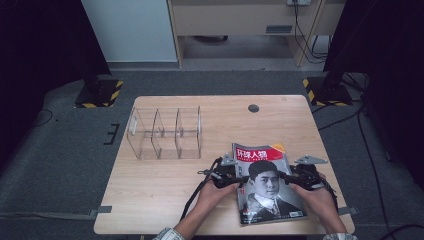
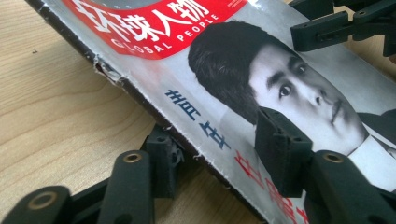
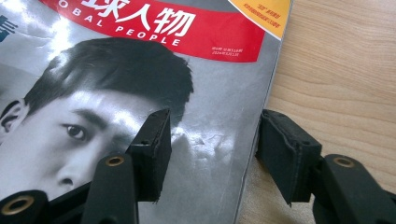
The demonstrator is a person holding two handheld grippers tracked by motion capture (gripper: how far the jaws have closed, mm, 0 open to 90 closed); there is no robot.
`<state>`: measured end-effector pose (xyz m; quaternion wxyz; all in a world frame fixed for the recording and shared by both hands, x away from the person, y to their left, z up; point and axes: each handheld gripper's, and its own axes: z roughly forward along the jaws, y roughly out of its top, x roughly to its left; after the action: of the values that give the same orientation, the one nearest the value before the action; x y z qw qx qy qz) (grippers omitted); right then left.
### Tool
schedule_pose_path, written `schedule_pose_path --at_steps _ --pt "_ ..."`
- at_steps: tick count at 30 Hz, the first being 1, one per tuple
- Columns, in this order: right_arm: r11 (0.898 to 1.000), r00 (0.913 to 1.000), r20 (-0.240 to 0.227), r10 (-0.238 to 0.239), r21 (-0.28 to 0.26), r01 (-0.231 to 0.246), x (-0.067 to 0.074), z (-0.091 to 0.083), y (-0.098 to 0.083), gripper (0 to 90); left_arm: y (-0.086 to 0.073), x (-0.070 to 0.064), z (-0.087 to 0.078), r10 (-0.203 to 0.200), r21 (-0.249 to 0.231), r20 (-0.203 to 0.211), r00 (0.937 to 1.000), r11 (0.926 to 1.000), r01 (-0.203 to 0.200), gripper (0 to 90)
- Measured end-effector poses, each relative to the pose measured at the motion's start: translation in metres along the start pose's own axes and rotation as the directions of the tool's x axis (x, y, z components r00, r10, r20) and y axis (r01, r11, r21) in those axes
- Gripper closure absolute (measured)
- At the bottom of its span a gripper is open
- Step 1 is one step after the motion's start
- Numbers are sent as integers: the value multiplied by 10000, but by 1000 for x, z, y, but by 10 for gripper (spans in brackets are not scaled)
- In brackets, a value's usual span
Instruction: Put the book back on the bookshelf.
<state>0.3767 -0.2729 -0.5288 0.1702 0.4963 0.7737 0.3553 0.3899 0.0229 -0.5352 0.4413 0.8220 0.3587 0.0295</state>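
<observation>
So the glossy magazine with the red title band and black-and-white portrait cover [image 1: 267, 182] lies flat on the light wooden surface [image 1: 165, 185], at the near right part of it, long axis running away from the person and a bit skewed. Each hand sits at one long edge: left gripper [image 1: 226, 178] at the spine side, right gripper [image 1: 295, 178] at the open side, so they're about equally near.

Left gripper view: jaws about half open and straddling the worn spine edge, one jaw over the cover, the other low on the wood beside or under the edge. Can't tell if the pads actually press.

Right gripper view: also half open, one jaw over the cover, the other out past the edge. Nothing pinched there.

The clear plastic three-compartment organizer [image 1: 165, 132] sits well apart, back left.
</observation>
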Motion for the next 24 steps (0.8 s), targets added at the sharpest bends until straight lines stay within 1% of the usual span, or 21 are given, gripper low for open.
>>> schedule_pose_path --at_steps 2,4,7,10,13,14,19,20,21,24 --pt "10000 10000 -46 -67 18 67 2 0 0 469 0 1 0 -37 -25 -22 10000 10000 37 450" --pt "9999 9998 -115 -166 17 166 4 0 0 481 0 3 -1 -94 -18 -10 10000 10000 94 436" --pt "9997 9996 -173 -244 46 245 8 0 0 493 1 7 -3 -240 -6 104 9997 9997 240 412" --pt "9994 9991 -242 -349 22 350 11 1 0 497 2 10 -6 -406 -128 253 9989 9991 410 403" --pt "9989 9981 -398 -477 19 478 15 2 0 503 5 14 -9 -355 -39 294 9989 9994 357 372" --pt "9985 9975 -451 -537 47 540 16 2 1 503 5 15 -10 -401 -82 298 9987 9991 404 357" --pt "9973 9961 -491 -735 0 736 22 5 1 504 6 18 -12 -490 -72 319 9983 9988 492 310" --pt "9967 9955 -493 -814 -1 814 23 5 2 503 7 19 -13 -519 -46 312 9982 9986 521 306" --pt "9969 9955 -527 -790 5 792 24 5 2 504 7 19 -13 -528 -64 291 9982 9986 530 308" --pt "9961 9947 -512 -886 -36 885 27 6 2 503 9 23 -16 -615 -121 229 9978 9980 618 351"
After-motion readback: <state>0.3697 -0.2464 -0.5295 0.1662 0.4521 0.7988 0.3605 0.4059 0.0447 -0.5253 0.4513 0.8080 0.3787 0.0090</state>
